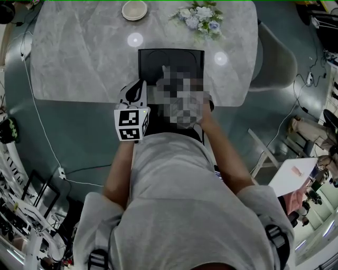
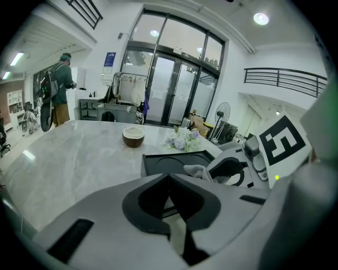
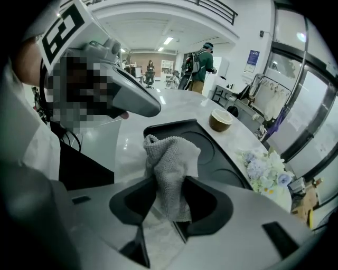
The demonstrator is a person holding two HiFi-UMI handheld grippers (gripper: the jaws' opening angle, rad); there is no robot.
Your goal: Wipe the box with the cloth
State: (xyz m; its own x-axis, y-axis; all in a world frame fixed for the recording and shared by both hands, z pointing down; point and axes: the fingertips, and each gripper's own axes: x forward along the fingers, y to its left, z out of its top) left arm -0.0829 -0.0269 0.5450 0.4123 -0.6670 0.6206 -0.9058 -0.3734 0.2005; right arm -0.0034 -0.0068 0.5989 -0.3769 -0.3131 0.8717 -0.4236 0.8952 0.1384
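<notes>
At the near edge of the grey marble table lies the shallow black rectangular box, top face up, with round recesses moulded into it. Right gripper: jaws kept a little apart by the grey knitted cloth pinched between them. The cloth fills the gap, touches both pads and bunches out past the tips. This gripper tilts steeply down, with the cloth over the box's near end (whether cloth and box touch cannot be made out; the head view does not show this spot). Left gripper: jaws closed tip to tip, nothing between them. It hangs just beside the box's near left corner, above the table edge, with its marker cube toward the person. The 2 grippers sit close together, the left just beside the right. Farther back on the table, well apart from the box, are 1 pale round bowl and a bunch of pale flowers, the bowl to the left of the flowers.
</notes>
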